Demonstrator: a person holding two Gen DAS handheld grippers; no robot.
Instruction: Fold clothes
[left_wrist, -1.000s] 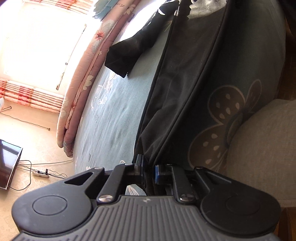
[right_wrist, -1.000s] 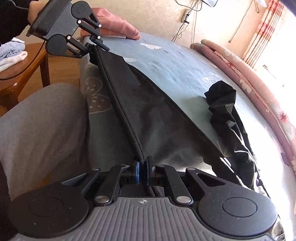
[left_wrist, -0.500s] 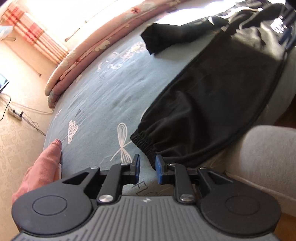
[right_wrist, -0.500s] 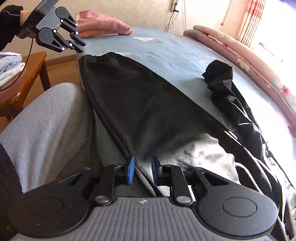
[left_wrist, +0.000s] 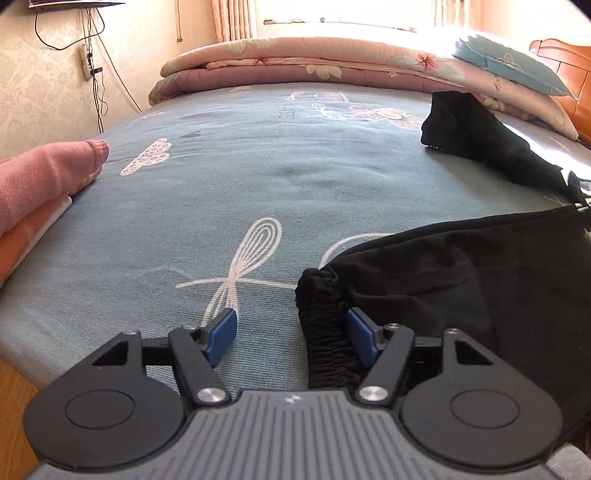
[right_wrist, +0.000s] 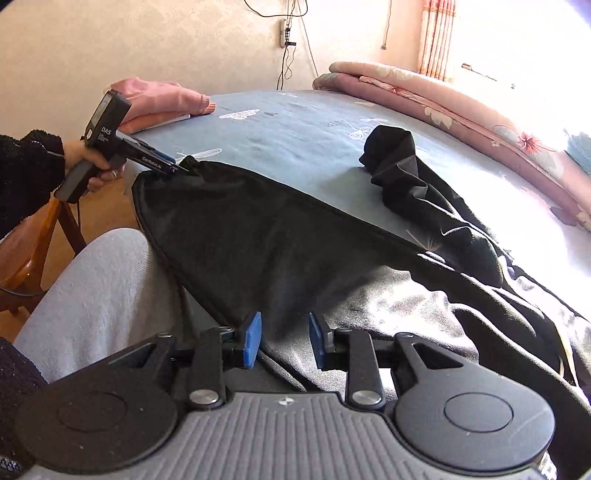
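Black trousers (right_wrist: 277, 240) lie on the blue patterned bed, one leg spread flat along the near edge. The other leg (right_wrist: 406, 173) lies bunched further in. In the left wrist view my left gripper (left_wrist: 291, 338) is open over the elastic cuff (left_wrist: 325, 325), which lies between the fingers, close to the right pad (left_wrist: 364, 341). The right wrist view shows that left gripper (right_wrist: 183, 168) at the cuff end, held by a hand. My right gripper (right_wrist: 284, 341) is open, low over the wide upper part of the leg, with nothing clamped.
Folded pink clothes (left_wrist: 37, 177) sit at the bed's left corner. A rolled floral quilt (left_wrist: 295, 62) and a pillow (left_wrist: 513, 62) line the far side. A person's grey-clad knee (right_wrist: 96, 295) and a wooden chair (right_wrist: 29, 258) are beside the near edge.
Both grippers were shut on the taut trouser leg a second ago; they have opened and let go. The leg now lies flat on the bed, and the left gripper has levelled out.
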